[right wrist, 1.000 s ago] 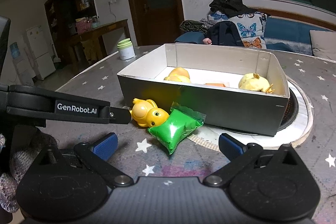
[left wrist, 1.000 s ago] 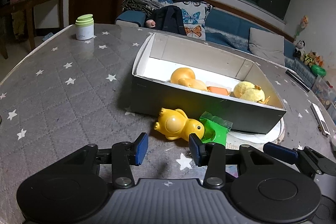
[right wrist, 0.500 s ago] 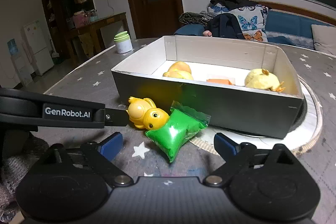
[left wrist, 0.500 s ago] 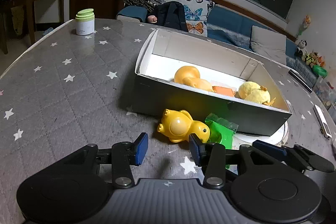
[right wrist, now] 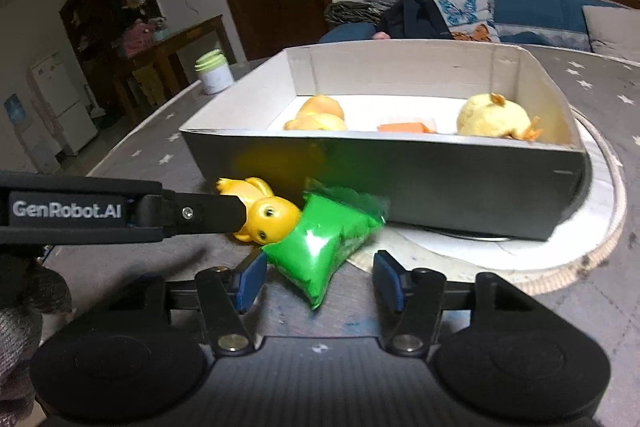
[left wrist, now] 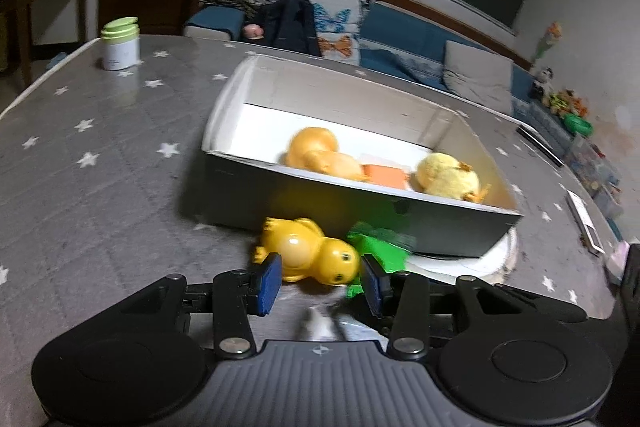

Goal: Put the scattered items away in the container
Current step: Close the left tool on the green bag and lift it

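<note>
A yellow toy duck (left wrist: 310,254) lies on the table in front of the grey cardboard box (left wrist: 320,203). My left gripper (left wrist: 320,281) is open with its blue pads on either side of the duck. A green packet (right wrist: 322,247) lies beside the duck (right wrist: 268,215), touching it. My right gripper (right wrist: 318,281) is open, its pads flanking the packet's near corner. The left gripper's finger (right wrist: 192,213) crosses the right wrist view. The box (right wrist: 440,179) holds an orange toy (left wrist: 316,151), an orange block (left wrist: 386,175) and a yellow plush (left wrist: 448,181).
The box stands partly on a round white mat (right wrist: 560,247). A white jar with a green lid (left wrist: 120,43) stands at the far left of the star-patterned table (left wrist: 100,155). A remote (left wrist: 582,217) lies at the right edge. A sofa is behind the table.
Both grippers have moved forward. The left one's pads now flank the duck, and the right one's pads now flank the green packet. The right gripper's opening has narrowed.
</note>
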`<state>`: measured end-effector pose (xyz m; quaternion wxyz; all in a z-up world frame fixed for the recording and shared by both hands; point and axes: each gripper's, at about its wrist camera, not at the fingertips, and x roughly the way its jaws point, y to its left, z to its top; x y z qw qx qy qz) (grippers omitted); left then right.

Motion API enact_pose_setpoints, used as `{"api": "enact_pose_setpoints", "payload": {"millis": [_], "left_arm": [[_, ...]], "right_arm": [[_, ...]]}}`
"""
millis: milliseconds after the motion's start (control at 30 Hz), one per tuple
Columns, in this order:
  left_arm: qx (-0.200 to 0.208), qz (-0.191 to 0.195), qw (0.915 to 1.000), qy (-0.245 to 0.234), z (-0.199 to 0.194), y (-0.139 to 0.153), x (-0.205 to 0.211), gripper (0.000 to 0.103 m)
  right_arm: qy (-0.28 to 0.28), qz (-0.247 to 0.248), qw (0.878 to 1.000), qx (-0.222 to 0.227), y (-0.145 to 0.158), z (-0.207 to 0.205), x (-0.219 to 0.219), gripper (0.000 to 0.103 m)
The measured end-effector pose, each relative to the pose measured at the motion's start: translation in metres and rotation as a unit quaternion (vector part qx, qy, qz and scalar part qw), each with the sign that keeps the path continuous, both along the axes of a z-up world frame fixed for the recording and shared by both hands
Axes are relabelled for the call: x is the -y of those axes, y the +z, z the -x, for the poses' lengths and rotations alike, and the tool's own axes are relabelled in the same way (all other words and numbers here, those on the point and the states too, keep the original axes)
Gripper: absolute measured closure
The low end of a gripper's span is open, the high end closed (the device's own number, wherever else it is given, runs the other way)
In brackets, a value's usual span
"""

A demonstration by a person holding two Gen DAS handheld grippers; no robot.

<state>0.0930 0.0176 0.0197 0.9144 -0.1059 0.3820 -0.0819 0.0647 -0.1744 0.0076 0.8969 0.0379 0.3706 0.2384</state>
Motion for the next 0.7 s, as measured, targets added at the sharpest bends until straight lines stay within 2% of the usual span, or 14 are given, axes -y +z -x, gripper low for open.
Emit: {"api": "enact_pose_setpoints", "payload": {"millis": [267, 567, 700], "left_arm": [[-0.028, 0.03, 0.9979, -0.049, -0.016, -0.008, 0.02, 0.059], [-0.071, 0.047, 0.9952, -0.048, -0.039, -0.022, 0.024, 0.059], [-0.073, 0.052, 0.9946, -0.053, -0.041, -0.023, 0.022, 0.061]], "right_arm": [[-0.006, 0.021, 1.0, 0.004, 0.001, 0.005, 0.008, 0.045], [0.026, 0.004, 1.0, 0.003, 0.0, -0.004, 0.005, 0.045], [0.037, 0.006, 0.999, 0.006, -0.001, -0.008, 0.0, 0.048]]}}
